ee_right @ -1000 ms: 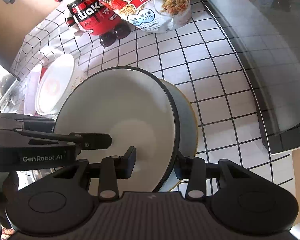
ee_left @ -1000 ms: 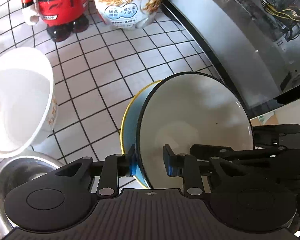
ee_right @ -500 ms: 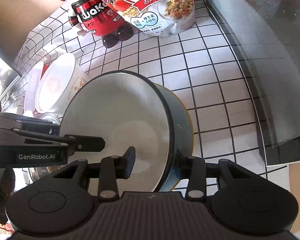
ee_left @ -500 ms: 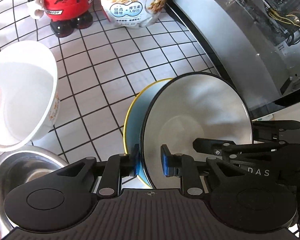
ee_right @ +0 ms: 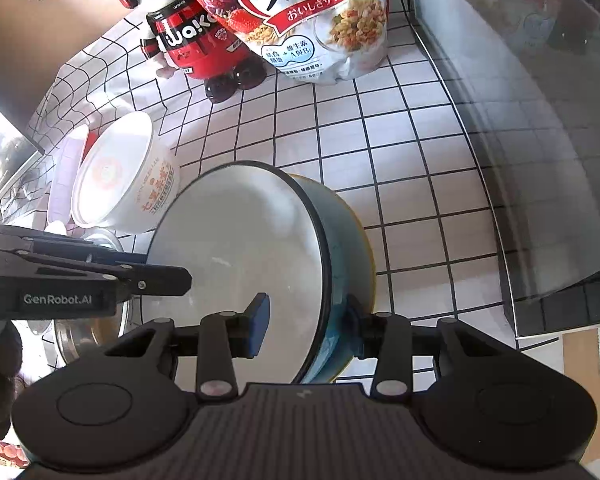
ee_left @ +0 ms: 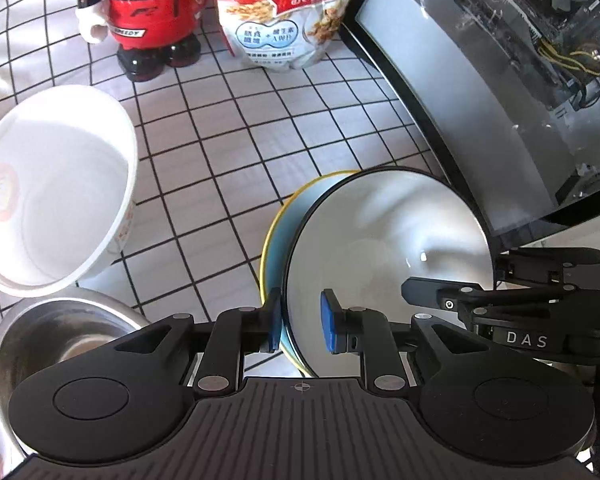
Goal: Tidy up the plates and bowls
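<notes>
My left claw point(ee_left: 302, 322) straddles the near rim of the bowl point(ee_left: 384, 256), one blue pad point(ee_left: 275, 320) against its blue outer wall and the other inside the white hollow with a gap to the wall, so I cannot tell whether it truly grips. My right claw point(ee_right: 306, 322) straddles the same bowl point(ee_right: 244, 256) from the other side: its outer pad rests against the blue wall, the inner pad point(ee_right: 258, 322) stands clear of the wall, so it looks released. The bowl is tipped up on edge on the checked cloth point(ee_left: 228, 168), its black-rimmed opening facing sideways.

Left of the bowl sits a steel bowl point(ee_left: 52, 336), and a white paper bowl point(ee_left: 56, 188) leans on its far rim. Beyond the bowl, at the back of the cloth, stand a red bottle figure point(ee_left: 152, 12) and, just beside it, a cereal bag point(ee_left: 284, 12). Right of the bowl runs a dark-framed glass panel point(ee_left: 460, 92).
</notes>
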Demonstrator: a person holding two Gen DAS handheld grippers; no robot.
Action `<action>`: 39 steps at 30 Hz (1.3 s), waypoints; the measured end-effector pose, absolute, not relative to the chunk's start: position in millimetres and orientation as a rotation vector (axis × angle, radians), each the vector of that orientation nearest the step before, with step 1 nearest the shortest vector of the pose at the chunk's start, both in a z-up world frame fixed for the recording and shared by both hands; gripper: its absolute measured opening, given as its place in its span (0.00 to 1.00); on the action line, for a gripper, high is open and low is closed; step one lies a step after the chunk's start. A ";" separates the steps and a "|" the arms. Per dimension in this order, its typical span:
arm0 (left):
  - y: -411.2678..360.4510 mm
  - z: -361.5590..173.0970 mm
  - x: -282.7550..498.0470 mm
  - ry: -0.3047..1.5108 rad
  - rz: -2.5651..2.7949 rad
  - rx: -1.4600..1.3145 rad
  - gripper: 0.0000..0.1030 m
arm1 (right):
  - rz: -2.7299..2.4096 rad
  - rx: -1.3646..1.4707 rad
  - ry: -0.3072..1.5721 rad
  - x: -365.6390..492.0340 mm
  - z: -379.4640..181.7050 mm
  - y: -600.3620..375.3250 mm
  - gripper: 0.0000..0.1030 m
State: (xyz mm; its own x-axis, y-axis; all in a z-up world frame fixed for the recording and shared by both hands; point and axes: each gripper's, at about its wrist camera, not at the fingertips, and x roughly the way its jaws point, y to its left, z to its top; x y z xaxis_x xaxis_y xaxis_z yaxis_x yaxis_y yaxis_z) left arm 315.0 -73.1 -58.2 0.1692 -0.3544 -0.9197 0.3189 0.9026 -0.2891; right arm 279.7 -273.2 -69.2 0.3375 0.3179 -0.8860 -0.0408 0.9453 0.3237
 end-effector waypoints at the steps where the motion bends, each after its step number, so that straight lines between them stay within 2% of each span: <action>1: -72.0 -57.9 314.9 1.316 -0.478 -0.039 0.21 | 0.236 0.265 1.207 280.1 -68.6 -273.7 0.38; 22: -59.1 -46.7 311.6 1.274 -0.491 -0.099 0.19 | 0.175 0.214 1.118 277.7 -46.5 -282.2 0.40; 29: -22.7 -34.2 323.0 1.218 -0.465 -0.192 0.19 | 0.187 0.175 1.063 295.0 -31.7 -261.2 0.40; 31: -3.3 -25.0 327.9 1.166 -0.452 -0.241 0.19 | 0.213 0.186 1.033 303.3 -22.4 -250.1 0.43; 35: 41.3 -9.5 341.3 1.046 -0.364 -0.304 0.20 | 0.249 0.221 1.003 323.4 -13.7 -225.3 0.57; 39: 86.3 -6.6 354.9 0.983 -0.185 -0.306 0.20 | 0.274 0.253 1.044 351.8 -18.8 -193.3 0.59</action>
State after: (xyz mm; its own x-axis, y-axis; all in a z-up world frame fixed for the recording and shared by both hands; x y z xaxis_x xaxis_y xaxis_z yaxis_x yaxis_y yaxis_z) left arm 354.9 86.3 -6.6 0.5440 -0.2902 -0.7873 0.0164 0.9418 -0.3359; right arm 351.8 -193.3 -18.8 0.4750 0.3405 -0.8115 -0.1023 0.9372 0.3334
